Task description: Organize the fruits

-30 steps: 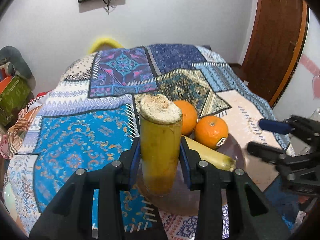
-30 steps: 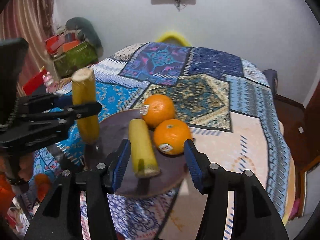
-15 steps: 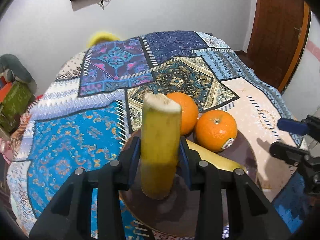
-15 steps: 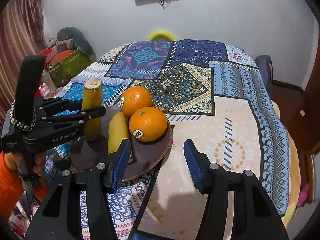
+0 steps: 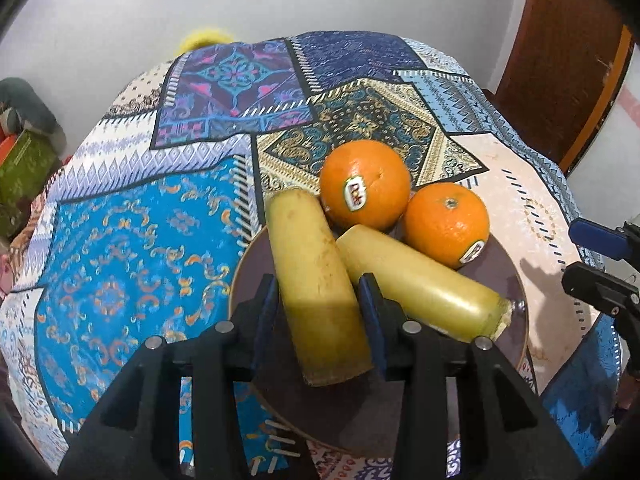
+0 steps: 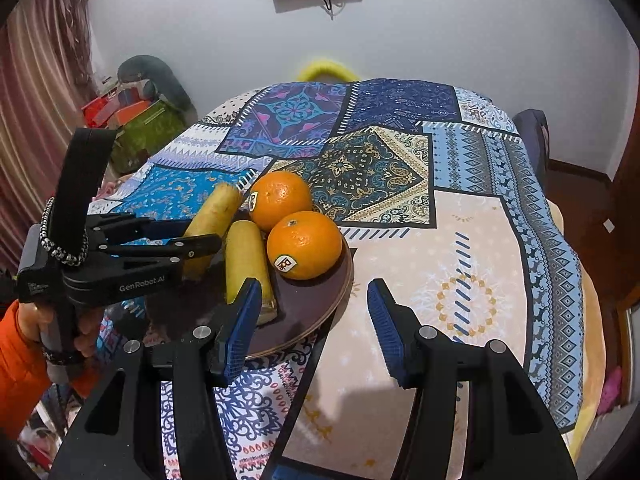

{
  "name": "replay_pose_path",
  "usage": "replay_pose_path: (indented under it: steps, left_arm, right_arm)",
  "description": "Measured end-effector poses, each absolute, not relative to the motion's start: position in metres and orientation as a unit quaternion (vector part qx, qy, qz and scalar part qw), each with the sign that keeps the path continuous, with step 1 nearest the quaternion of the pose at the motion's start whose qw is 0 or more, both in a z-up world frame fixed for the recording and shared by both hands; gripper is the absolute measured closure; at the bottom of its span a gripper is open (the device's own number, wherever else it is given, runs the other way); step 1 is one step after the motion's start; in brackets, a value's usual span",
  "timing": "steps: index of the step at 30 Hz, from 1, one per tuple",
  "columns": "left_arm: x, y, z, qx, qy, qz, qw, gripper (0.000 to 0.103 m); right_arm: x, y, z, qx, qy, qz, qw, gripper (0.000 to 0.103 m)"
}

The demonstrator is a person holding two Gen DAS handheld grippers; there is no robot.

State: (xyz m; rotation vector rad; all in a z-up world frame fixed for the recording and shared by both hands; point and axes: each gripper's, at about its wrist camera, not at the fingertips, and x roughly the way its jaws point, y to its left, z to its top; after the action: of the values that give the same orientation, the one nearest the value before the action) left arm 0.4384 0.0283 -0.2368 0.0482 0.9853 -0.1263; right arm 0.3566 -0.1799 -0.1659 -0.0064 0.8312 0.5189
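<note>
From the left wrist camera, the round dark brown wooden plate (image 5: 516,280) sits on the bright patchwork-patterned tablecloth (image 5: 128,264), and everything else is placed around it. The left gripper (image 5: 318,304) reaches over the plate's near rim with its jaws clamped on the sides of a yellow cut banana piece (image 5: 316,284), which leans away from the camera over the plate's left half. Just right of it, a second yellow banana piece (image 5: 420,280) lies flat on the plate, slanting toward the plate's right rim. Two round oranges with oval stickers rest on the plate's far side: the farther orange (image 5: 366,184) touches the held piece's top end, and the nearer orange (image 5: 446,224) sits right of it. Beyond the plate's right rim, the right gripper's blue-padded fingers (image 5: 596,236) show at the frame edge. A brown wooden door (image 5: 560,52) stands far right of the plate.

From the right wrist camera, the right gripper (image 6: 312,320) hovers at the plate's (image 6: 320,300) near right rim, jaws spread wide and holding nothing. The left gripper (image 6: 200,240) crosses the plate's left side, partly hiding the held banana piece (image 6: 214,216). The lying banana piece (image 6: 244,260) and both oranges, far (image 6: 280,200) and near (image 6: 304,244), fill the plate. Green and orange boxes (image 6: 140,124) are stacked far left of the plate.
</note>
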Motion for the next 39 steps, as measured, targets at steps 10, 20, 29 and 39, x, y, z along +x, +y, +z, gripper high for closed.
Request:
replay_pose_path:
  steps: [10,20,29,39]
  left_arm:
    - [0.407,0.019,-0.199,0.039,0.435,-0.078,0.896,0.061]
    - [0.338,0.029,-0.134,0.024,0.391,-0.079,0.917,0.060]
    - [0.262,0.054,-0.091,0.012,0.356,-0.064,0.932,0.041]
    - [0.196,0.084,-0.085,-0.002,0.355,-0.042,0.934,0.015]
  right_arm:
    - [0.353,-0.172,-0.159,-0.015,0.395,0.245,0.885,0.052]
    - [0.317,-0.164,-0.115,-0.028,0.361,0.243,0.900,0.052]
    - [0.264,-0.148,-0.077,-0.041,0.333,0.249,0.908,0.047]
    - [0.212,-0.128,-0.070,-0.053,0.323,0.257,0.909,0.039]
